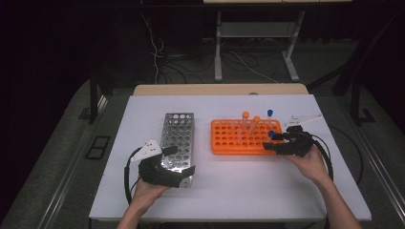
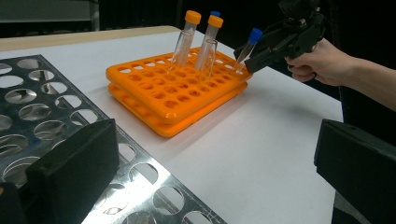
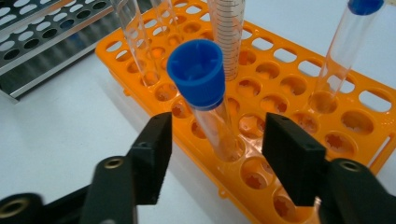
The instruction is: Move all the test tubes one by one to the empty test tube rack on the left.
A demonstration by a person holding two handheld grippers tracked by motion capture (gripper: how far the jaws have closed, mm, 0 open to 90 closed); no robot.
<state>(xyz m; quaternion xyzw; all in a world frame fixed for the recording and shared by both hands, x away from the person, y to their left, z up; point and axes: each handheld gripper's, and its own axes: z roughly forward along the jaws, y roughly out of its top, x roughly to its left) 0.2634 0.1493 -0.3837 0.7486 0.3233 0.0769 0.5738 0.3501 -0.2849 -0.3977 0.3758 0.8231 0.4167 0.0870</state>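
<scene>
Four capped tubes stand in the orange rack (image 1: 239, 138) on the white desk (image 1: 229, 191): two orange-capped and one blue-capped toward its far side, and a blue-capped tube (image 3: 205, 93) in a hole near the rack's near right corner. The metal rack (image 1: 177, 143) to the left holds no tube that can be seen, so the work, which appears to be moving tubes between the racks, is judged to be at an early stage, with all four tubes left to handle.

The right gripper (image 3: 217, 154) has its jaws either side of the blue-capped tube, partly closed, with a visible gap on each side; the pads do not press on the tube, so no grip is made yet. The left gripper (image 2: 210, 177) rests at the near end of the metal rack, jaws wide, one over the rack's holes, nothing between them.

The blue-capped tube's long axis runs roughly vertical, cap up, foot seated in its hole. It leans slightly, cap tilted toward the right gripper.
</scene>
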